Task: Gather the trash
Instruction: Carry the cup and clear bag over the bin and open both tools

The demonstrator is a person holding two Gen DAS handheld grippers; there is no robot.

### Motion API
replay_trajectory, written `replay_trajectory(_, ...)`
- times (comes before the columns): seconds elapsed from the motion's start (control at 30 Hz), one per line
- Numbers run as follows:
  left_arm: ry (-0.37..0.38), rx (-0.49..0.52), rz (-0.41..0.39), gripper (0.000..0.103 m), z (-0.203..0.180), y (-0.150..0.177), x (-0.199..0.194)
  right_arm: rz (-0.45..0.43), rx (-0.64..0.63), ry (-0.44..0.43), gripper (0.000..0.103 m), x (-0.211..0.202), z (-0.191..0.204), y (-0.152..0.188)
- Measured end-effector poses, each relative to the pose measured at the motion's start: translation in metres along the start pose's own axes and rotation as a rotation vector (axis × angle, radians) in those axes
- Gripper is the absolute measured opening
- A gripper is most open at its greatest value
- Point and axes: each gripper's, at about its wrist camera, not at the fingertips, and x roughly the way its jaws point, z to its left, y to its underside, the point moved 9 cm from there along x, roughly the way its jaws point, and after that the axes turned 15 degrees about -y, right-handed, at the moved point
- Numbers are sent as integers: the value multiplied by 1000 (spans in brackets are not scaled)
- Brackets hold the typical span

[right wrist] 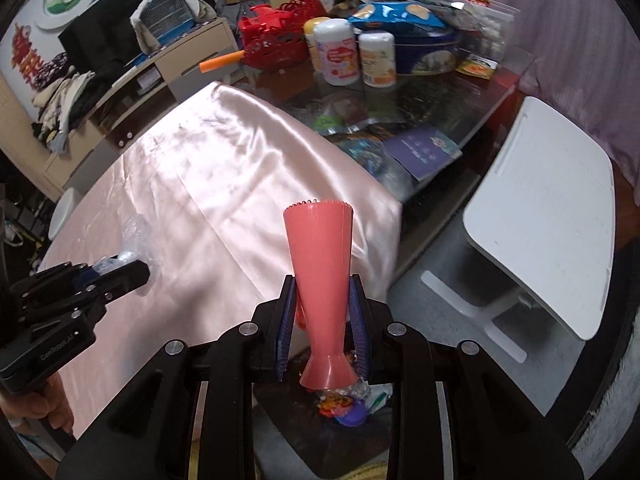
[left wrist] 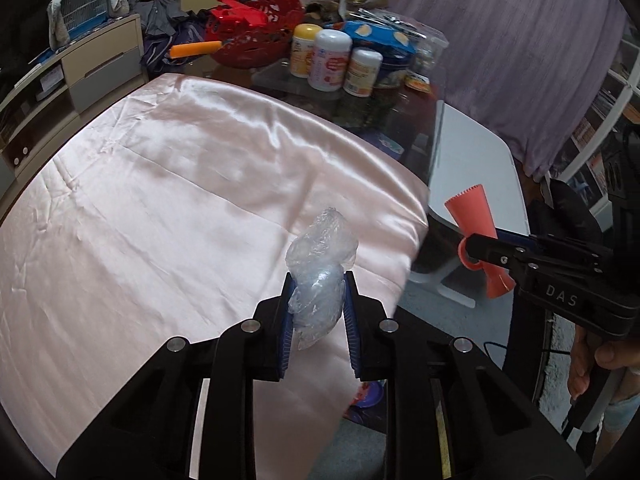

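Observation:
My left gripper [left wrist: 318,286] is shut on a crumpled clear plastic bag [left wrist: 320,256] and holds it above the pink satin cloth [left wrist: 160,200] near the table's right edge. My right gripper [right wrist: 322,292] is shut on a pink plastic cone-shaped piece [right wrist: 320,264], wide end forward, held off the table's edge. The right gripper with the cone [left wrist: 474,220] shows at the right of the left wrist view. The left gripper [right wrist: 120,272] with the bag shows at the left of the right wrist view. Below the right gripper lies a dark bin [right wrist: 312,432] holding colourful scraps.
The far end of the table holds white bottles [left wrist: 332,60], a blue snack bag [left wrist: 372,36], a round tin [right wrist: 424,52], red plastic baskets [left wrist: 256,36] and an orange tube [left wrist: 196,49]. A white chair [right wrist: 540,208] stands right of the table. A cabinet with a covered blue cage [left wrist: 86,2] is at left.

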Motion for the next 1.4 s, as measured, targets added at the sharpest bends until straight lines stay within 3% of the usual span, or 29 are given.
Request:
replay_trajectory(0.2,56,57,37,21,-47,55,-1,-5,55,58,27,-19,-38,58)
replay_trajectory(0.33,75,98,60,21,-72,84,3,25,93,37,27,-17,-45,96)
replay_trajectory(0.47,77,123,83,21,-88,107,14,61,164,-41,27,-7,-45,126)
replay_trajectory(0.67,82,144,146,21,-104,138,38,64,198,-64,28,2,-47,146)
replay_trajectory(0.87,91,151,156,25,-114,142,50,47,217,-72,29,7,-53,147)
replay_trajectory(0.93,86,156,159,28,-116,142,52,37,230,-85,29,8,-54,144)
replay_trajectory(1.0,77,157,162,43,-114,143,53,31,234,-77,29,7,-56,140)
replay_trajectory(1.13,62,155,145,59,-108,137,46,10,229,-48,32,-2,-59,131)
replay_trajectory(1.3,51,142,82,79,-100,118,22,-52,210,-10,50,-28,-62,115)
replay_trajectory(1.37,34,131,38,84,-92,106,6,-105,191,3,65,-46,-60,105)
replay_trajectory(1.4,24,124,21,89,-88,102,-2,-136,180,12,78,-56,-59,100)
